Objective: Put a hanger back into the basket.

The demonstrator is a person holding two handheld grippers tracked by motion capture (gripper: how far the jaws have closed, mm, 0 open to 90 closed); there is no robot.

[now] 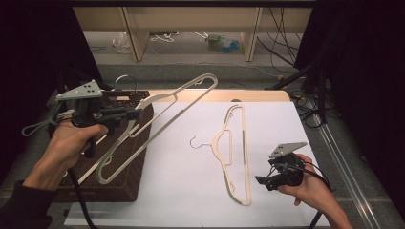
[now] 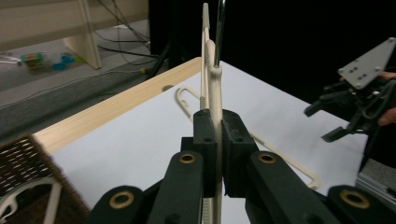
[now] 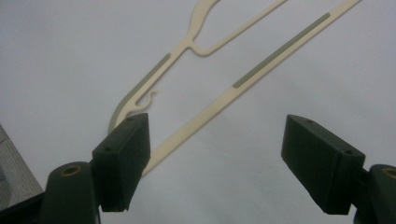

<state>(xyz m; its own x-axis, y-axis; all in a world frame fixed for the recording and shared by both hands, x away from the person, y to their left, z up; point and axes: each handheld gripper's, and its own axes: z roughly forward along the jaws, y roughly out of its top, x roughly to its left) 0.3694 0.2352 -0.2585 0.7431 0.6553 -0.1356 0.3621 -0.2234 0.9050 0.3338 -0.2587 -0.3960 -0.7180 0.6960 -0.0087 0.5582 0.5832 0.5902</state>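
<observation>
My left gripper (image 1: pixel 131 115) is shut on the neck of a cream plastic hanger (image 1: pixel 162 112), which it holds tilted in the air above the wicker basket (image 1: pixel 129 164). In the left gripper view the jaws (image 2: pixel 217 140) pinch this hanger (image 2: pixel 214 88) edge-on, with its metal hook (image 2: pixel 219 28) rising beyond them. A second cream hanger (image 1: pixel 237 152) lies flat on the white table top (image 1: pixel 191 191). My right gripper (image 1: pixel 261 181) hovers open just right of that hanger's near end. Its jaws (image 3: pixel 217 128) stand wide apart over the hanger's bar (image 3: pixel 261 70), gripping nothing.
The dark basket at the left holds another pale hanger (image 2: pixel 28 196). The table's far edge is a wooden strip (image 1: pixel 224 95). Beyond it are a low shelf (image 1: pixel 191 28), floor cables (image 1: pixel 282 52) and dark curtains at both sides.
</observation>
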